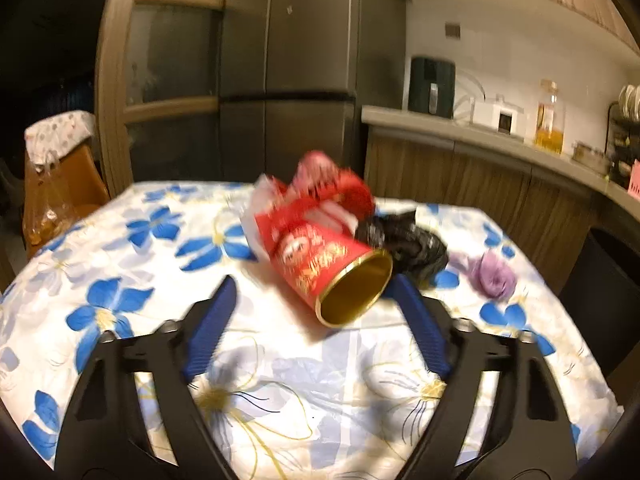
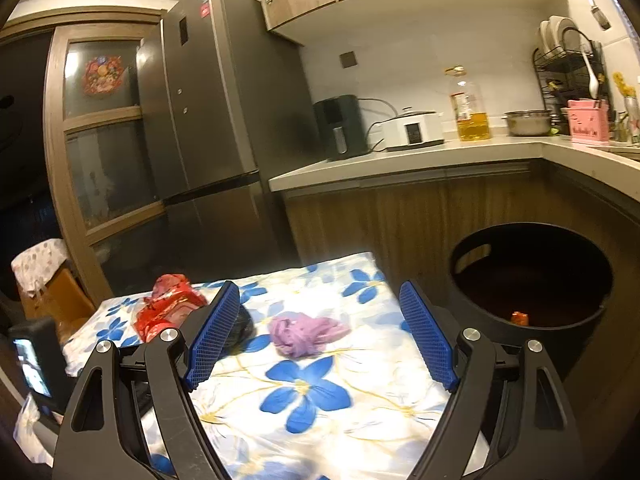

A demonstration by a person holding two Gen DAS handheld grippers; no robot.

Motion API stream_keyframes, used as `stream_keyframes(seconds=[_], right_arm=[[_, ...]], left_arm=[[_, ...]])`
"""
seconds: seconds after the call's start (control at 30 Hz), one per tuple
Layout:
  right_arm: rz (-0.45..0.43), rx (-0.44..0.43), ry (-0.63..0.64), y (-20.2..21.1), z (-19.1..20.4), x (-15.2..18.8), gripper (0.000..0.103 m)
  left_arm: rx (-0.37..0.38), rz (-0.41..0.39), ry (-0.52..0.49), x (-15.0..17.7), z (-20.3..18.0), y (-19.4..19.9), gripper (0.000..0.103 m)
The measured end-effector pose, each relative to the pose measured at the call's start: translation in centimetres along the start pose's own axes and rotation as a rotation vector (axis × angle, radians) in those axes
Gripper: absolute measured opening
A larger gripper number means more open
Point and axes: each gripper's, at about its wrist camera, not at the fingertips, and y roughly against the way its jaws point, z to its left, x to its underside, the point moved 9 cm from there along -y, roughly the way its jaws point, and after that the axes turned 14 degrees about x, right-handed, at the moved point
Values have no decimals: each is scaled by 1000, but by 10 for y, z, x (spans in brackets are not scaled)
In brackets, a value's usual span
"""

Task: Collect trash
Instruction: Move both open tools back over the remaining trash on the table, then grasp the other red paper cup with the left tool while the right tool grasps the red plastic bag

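Observation:
A red can point(image 1: 324, 268) with a gold inside lies on its side on the flowered tablecloth point(image 1: 120, 264), mouth toward me. Red crumpled wrappers point(image 1: 320, 188) lie behind it, a black crumpled bag point(image 1: 408, 240) to its right, and a purple wad point(image 1: 492, 276) further right. My left gripper point(image 1: 316, 292) is open, its blue pads on either side of the can, just short of it. My right gripper point(image 2: 320, 296) is open and empty above the table, with the purple wad point(image 2: 304, 334) ahead between the fingers. The red wrappers point(image 2: 168, 308) and black bag point(image 2: 240, 328) lie to the left.
A black round bin point(image 2: 532, 276) stands off the table's right edge, with a small orange item point(image 2: 520, 317) inside. Kitchen counter point(image 2: 440, 156) with appliances and an oil bottle point(image 2: 470, 104) runs behind. A fridge point(image 2: 208, 140) and a chair point(image 1: 60, 184) stand at the back left.

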Motion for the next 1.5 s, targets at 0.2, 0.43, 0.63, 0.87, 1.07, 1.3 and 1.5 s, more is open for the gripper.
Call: stream_keyframes(seconds=[0.2,0.43,0.63,0.87,1.07,1.3,1.5], right_arm=[[10,-42,21,-8,23,2,80],[27,-73,52,-14,47,10,80],[45,-78,77,-20,59,14,80],[62,-116,110,-25,92,23,80],[103,-174,136,-34,136,39,80],[138,-249,178,-45,205,58,77],[173,-270,199,-66,249,70,67]], left_arm=[[-18,91,61,12,14,-20,42],[29,164,129,25,24,-35,10],[87,151,149,24,27,-28,3],[185,125,92,25,25,19,3],[128,54,94,15,66,61,3],[5,-13,162,0,135,85,2],[-27,-32,189,-8,163,96,2]])
